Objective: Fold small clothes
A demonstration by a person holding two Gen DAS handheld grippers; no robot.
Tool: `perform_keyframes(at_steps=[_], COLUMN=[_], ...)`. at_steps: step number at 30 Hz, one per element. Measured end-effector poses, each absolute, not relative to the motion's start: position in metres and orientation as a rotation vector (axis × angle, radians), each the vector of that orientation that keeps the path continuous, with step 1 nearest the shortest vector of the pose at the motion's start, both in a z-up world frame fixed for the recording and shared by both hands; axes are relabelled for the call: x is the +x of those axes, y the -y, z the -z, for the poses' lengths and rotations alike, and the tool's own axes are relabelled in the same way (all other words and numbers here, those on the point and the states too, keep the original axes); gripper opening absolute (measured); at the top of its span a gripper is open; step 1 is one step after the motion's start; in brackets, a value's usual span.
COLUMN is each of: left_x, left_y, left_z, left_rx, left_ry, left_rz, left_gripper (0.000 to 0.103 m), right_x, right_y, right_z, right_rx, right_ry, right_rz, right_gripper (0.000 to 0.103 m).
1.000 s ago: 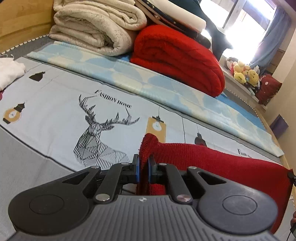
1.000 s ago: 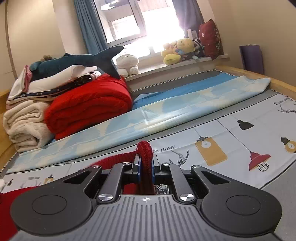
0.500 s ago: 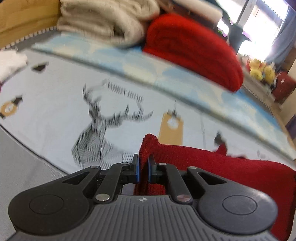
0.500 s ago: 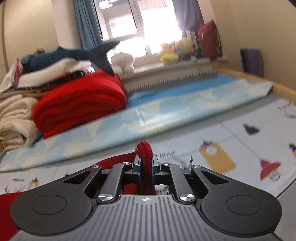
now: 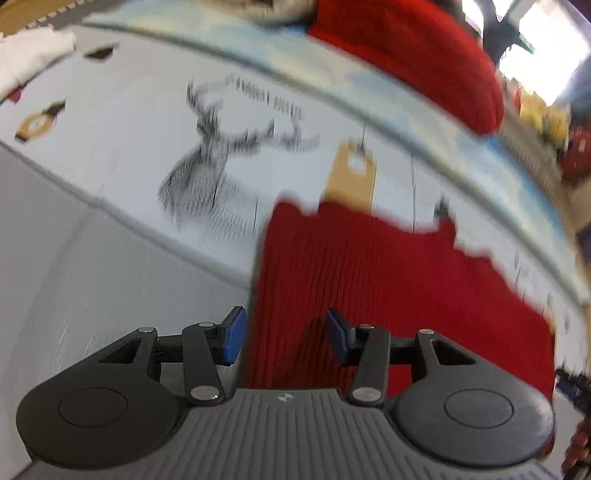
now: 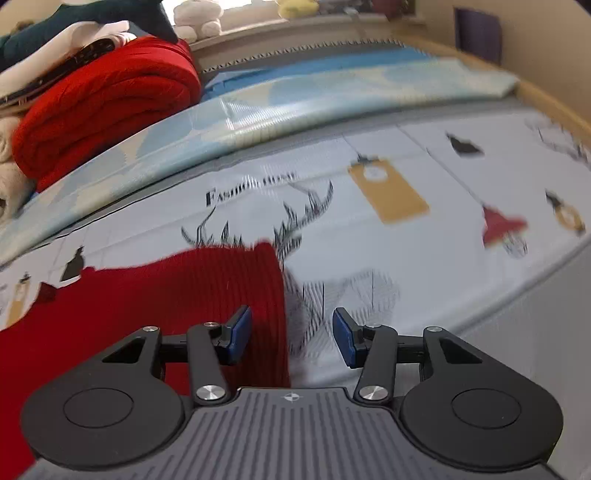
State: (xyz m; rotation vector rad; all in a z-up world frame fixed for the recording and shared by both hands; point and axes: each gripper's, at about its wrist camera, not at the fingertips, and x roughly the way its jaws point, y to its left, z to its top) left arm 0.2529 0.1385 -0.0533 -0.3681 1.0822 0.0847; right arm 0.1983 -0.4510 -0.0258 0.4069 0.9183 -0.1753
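A small red knitted garment (image 5: 388,280) lies flat on the printed bed sheet (image 5: 122,122). My left gripper (image 5: 282,338) hangs just above its left edge with the jaws opening; the cloth lies under the gap and the blue pads (image 5: 232,336) do not press on it. In the right wrist view the same red garment (image 6: 166,295) spreads to the left. My right gripper (image 6: 291,338) is over the garment's right edge, jaws opening, pads (image 6: 345,339) apart and free of the cloth.
A folded red blanket (image 6: 103,99) and cream blankets (image 6: 11,181) are stacked at the head of the bed, behind a light blue quilt strip (image 6: 295,107). A white cloth (image 5: 29,55) lies far left. Plush toys (image 6: 195,18) line the window sill. A wooden bed rail (image 6: 554,103) runs along the right.
Both grippers were shut on the red garment's edges, holding it up. They sank toward the bed and tilted down, and both have let go, so the garment now lies flat.
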Motion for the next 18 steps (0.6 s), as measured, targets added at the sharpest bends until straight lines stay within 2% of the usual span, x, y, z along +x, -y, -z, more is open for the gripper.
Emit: perform_keyframes(at_steps=[4,11,18], left_x=[0.223,0.181,0.171], left_y=[-0.128,-0.131,-0.144], left_z=[0.054,0.066,0.061], left_rx=[-0.256,-0.254,-0.376], left_ry=[-1.212,-1.264,-1.234], left_rz=[-0.020,0.043,0.027], left_gripper=[0.053,0.049,0.049], right_x=[0.165,0.112,0.101], right_y=[0.456,0.466,0.452], right_z=[0.031,0.034,0.029], right_rx=[0.503,0.593,0.549], right_ry=[-1.020,-1.129,-1.127], right_rz=[0.115,0.119,0.113], right_gripper=[0.055,0.057,0.059])
